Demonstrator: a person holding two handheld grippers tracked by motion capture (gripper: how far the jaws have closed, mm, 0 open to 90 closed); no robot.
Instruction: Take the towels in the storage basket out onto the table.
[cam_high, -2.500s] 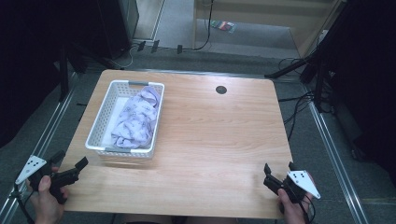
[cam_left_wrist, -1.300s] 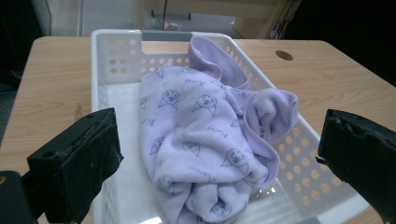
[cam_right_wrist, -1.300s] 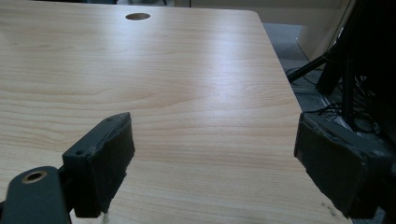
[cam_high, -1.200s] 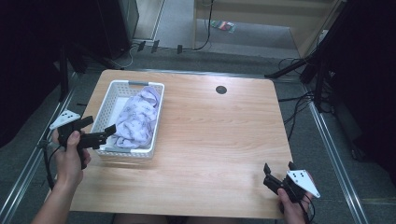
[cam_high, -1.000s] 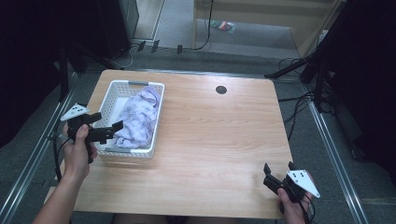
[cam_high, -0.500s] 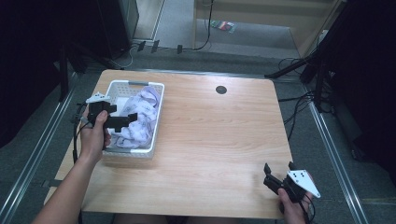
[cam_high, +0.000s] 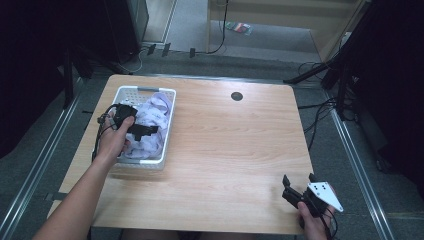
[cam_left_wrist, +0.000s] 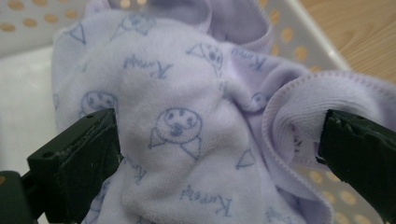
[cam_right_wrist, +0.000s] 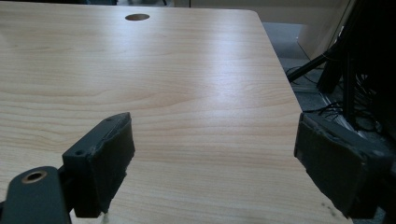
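Left gripper (cam_high: 150, 131) sits over the white basket (cam_high: 167, 117) at the table's (cam_high: 235, 150) far-left part, jaws spread wide. In the left gripper view the lavender cloth (cam_left_wrist: 187, 126) lies between the two black pads — one pad (cam_left_wrist: 88, 154) at the cloth's left flank, the other at the rolled hem on the right; the pads are at the fabric but not closed on it. Whether they press it, cannot tell.

Cloth: soft knit or terry, pale purple, printed with small blue animal faces and script; bunched and folded, with a stitched hem curling over. It fills much of the basket's middle and far part. Basket: white plastic, rectangular, rounded rim, walls pierced with rows of oval holes.

Right gripper (cam_high: 299, 186) rests low at the near-right corner of the table, held in the right hand (cam_high: 312, 225), jaws apart with only bare wood between them in the right gripper view (cam_right_wrist: 210, 163).

Table: light wood-grain laminate, smooth, a dark round grommet hole (cam_high: 236, 96) near the far edge. Wide open surface from basket to right edge — the basket stands close to the left edge.
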